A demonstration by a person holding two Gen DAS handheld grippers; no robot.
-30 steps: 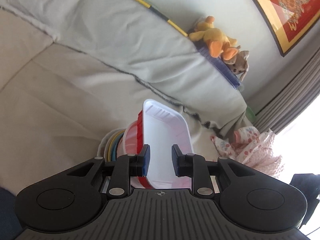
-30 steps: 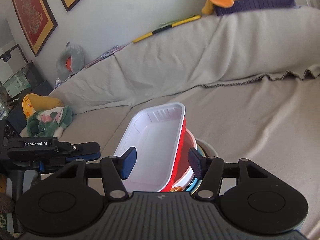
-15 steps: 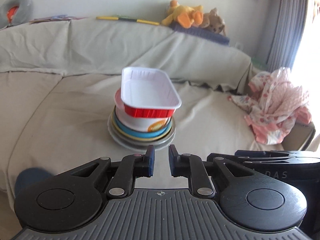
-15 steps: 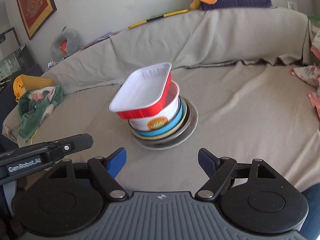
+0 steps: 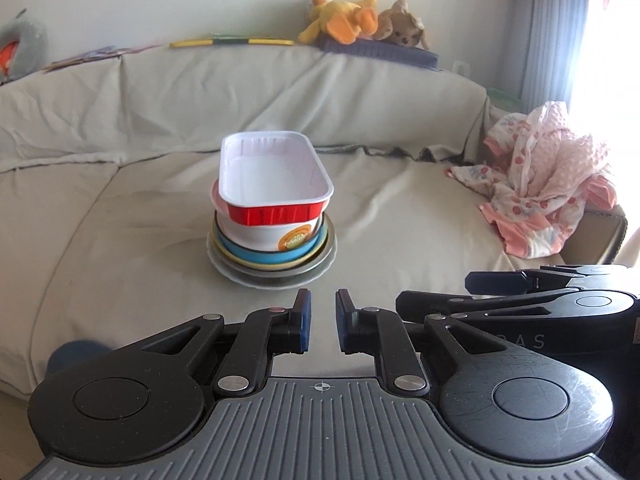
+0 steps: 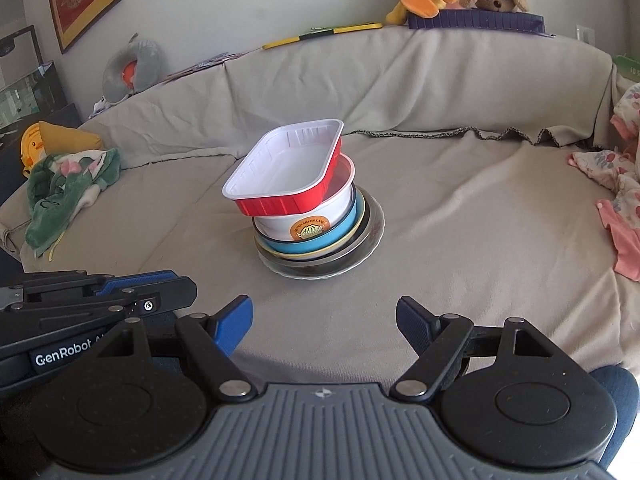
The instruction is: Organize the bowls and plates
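Stack: tilted red tray atop bowls and plates, mid-sofa, clear all round. Left gripper jaws narrow, right gripper wide, both empty.

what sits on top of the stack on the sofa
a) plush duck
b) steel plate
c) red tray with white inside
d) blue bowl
c: the red tray, white inside, rests tilted in the white bowl, with the blue bowl and plates below; both grippers, left and right, are off the stack and hold nothing.
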